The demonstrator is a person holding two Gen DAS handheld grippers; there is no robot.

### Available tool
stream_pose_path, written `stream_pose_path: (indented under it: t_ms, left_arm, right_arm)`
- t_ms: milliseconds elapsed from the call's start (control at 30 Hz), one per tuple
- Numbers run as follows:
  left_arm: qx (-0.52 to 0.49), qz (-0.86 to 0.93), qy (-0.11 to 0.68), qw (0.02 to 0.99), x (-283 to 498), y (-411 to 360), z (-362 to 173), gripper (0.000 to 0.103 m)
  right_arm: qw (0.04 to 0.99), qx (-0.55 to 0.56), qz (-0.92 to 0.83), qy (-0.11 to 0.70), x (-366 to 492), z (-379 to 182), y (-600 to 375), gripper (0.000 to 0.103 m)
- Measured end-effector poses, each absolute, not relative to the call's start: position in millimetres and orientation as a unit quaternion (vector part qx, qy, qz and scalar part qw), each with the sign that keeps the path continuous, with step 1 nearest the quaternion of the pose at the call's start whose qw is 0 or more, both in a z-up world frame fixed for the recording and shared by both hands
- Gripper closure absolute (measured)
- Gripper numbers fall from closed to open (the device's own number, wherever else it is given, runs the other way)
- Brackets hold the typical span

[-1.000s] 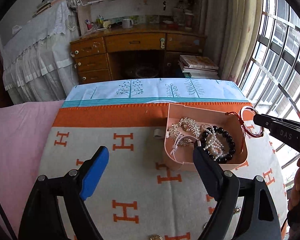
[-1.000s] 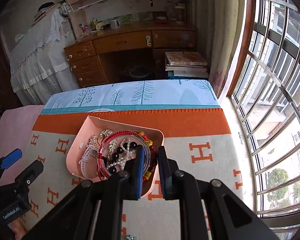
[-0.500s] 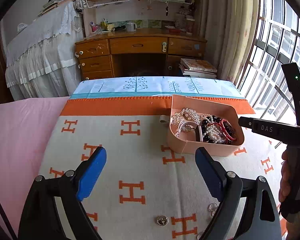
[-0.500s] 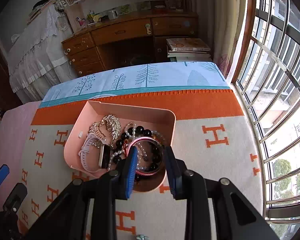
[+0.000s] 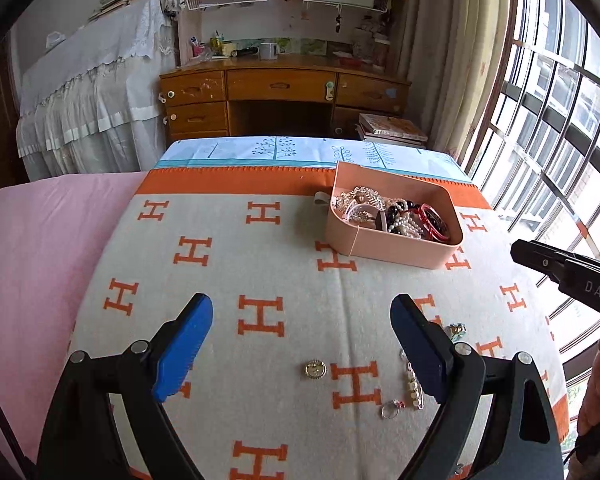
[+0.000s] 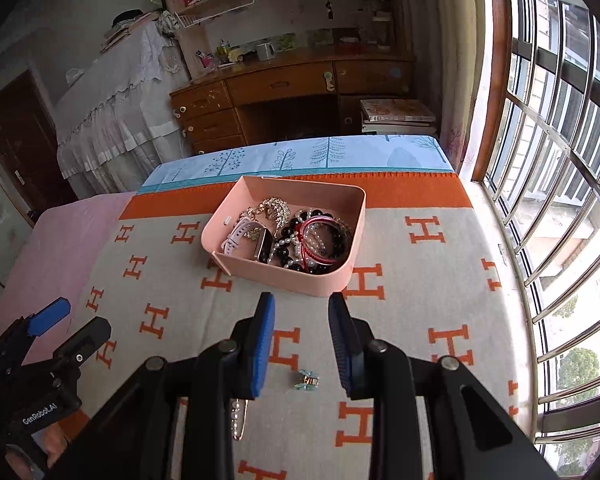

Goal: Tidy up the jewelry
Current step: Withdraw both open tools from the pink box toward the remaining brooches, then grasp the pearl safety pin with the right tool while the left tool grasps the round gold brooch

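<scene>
A pink tray [image 5: 384,242] [image 6: 288,274] on the blanket holds several pieces: a red bracelet [image 6: 324,236], black and pearl beads, a white watch [image 6: 240,236] and a rhinestone piece. Loose on the blanket near me lie a round gold brooch [image 5: 315,369], a pearl pin [image 5: 414,390] [image 6: 238,416], a ring [image 5: 389,409] and a small teal clip [image 5: 456,330] [image 6: 308,381]. My left gripper [image 5: 302,344] is open and empty above the blanket. My right gripper [image 6: 302,340] is open and empty, just short of the tray and above the teal clip.
The orange-H blanket [image 5: 260,264] covers a bed with a pink sheet [image 5: 40,260] at left. A window with bars [image 6: 560,200] runs along the right. A wooden desk [image 5: 284,96] and stacked books [image 5: 392,130] stand beyond the bed's far end.
My right gripper let the red bracelet go into the tray, opened and drew back. My left gripper also pulled back, so the loose pieces near me came into view.
</scene>
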State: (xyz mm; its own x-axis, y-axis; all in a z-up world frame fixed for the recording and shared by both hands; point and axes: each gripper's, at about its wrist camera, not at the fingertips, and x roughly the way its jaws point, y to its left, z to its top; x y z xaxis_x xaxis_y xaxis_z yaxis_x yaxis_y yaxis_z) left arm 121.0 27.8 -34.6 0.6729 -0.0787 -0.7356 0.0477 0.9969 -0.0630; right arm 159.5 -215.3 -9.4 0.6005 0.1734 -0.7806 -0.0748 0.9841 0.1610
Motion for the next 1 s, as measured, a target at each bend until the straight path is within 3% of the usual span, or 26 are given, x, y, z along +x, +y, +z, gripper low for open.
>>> stream_pose_path:
  t_ms: [467, 1000]
  left_arm:
    - [-0.049, -0.015, 0.451, 0.891, 90.1, 55.5, -66.0, 0.014]
    - [-0.042, -0.012, 0.500, 0.865, 77.7, 61.1, -116.7, 0.014]
  right_arm:
    - [0.903, 0.044, 0.077, 0.421, 92.7, -15.7, -216.8, 0.075]
    - [0.858, 0.021, 0.145, 0.493, 86.9, -84.9, -171.9, 0.075]
